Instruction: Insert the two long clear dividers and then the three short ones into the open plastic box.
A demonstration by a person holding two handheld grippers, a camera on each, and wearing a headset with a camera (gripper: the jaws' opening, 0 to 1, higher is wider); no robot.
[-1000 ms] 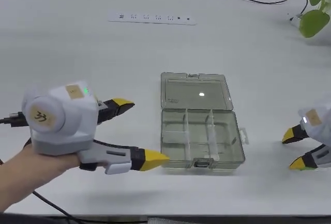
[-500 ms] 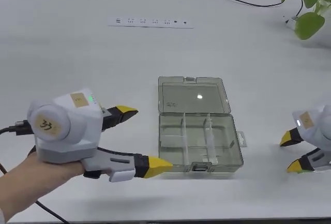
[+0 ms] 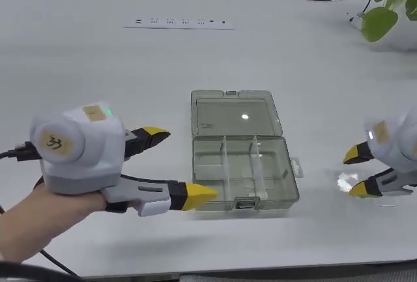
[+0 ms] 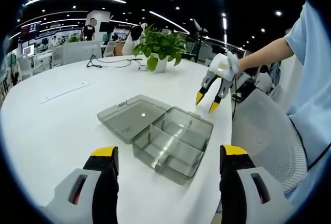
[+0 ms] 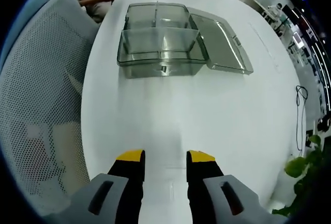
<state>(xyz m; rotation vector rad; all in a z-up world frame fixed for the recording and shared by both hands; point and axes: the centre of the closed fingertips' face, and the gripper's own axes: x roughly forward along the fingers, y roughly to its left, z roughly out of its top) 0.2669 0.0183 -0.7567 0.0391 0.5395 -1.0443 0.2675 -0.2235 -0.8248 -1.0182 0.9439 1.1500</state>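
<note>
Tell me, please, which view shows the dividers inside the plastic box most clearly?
The head view: it looks down into the plastic box, so the dividers stand out as pale strips. Both gripper views see the box from low, slanted angles, where the clear walls overlap.

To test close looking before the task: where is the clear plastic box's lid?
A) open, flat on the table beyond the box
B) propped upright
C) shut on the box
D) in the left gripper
A: the lid lies flat on the white table, swung back from the clear plastic box.
</note>
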